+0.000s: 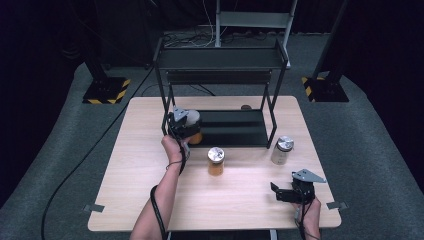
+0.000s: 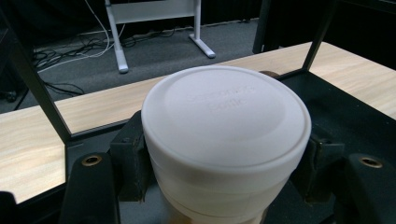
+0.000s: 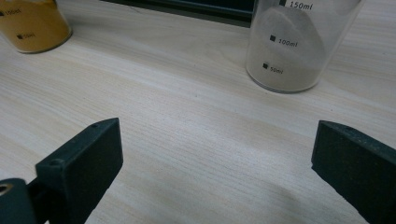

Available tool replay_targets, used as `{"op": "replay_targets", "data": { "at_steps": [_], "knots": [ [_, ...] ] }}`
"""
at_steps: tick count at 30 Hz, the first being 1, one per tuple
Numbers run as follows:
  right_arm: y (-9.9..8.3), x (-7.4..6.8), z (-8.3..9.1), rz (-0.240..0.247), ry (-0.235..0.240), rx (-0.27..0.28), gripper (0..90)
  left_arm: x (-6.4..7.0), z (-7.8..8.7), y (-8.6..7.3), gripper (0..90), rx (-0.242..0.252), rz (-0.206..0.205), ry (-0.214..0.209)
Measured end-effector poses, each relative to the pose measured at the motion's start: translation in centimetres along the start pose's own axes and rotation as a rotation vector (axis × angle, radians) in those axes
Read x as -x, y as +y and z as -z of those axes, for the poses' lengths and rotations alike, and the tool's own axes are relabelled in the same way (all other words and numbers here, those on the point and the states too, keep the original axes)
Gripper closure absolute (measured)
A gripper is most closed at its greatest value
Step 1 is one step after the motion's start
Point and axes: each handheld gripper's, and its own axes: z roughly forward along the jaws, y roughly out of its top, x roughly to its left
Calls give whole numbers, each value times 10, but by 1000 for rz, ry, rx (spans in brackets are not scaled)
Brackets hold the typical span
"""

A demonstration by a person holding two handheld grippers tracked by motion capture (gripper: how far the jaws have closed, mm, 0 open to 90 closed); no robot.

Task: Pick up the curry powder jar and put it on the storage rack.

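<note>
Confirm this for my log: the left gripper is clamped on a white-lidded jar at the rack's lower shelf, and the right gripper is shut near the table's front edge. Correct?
Not quite. The right gripper is open, not shut: the right gripper view shows its jaws standing wide apart over bare table. The rest holds: the left gripper is clamped on the white-lidded jar at the rack's lower shelf.
</note>
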Motion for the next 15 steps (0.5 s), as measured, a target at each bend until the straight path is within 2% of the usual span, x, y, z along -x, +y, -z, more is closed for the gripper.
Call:
{"op": "replay_targets", "data": {
  "at_steps": [15],
  "knots": [
    [0,0,0,0,-1,3,11,0,0,0,337,-1,3,0]
  ]
}}
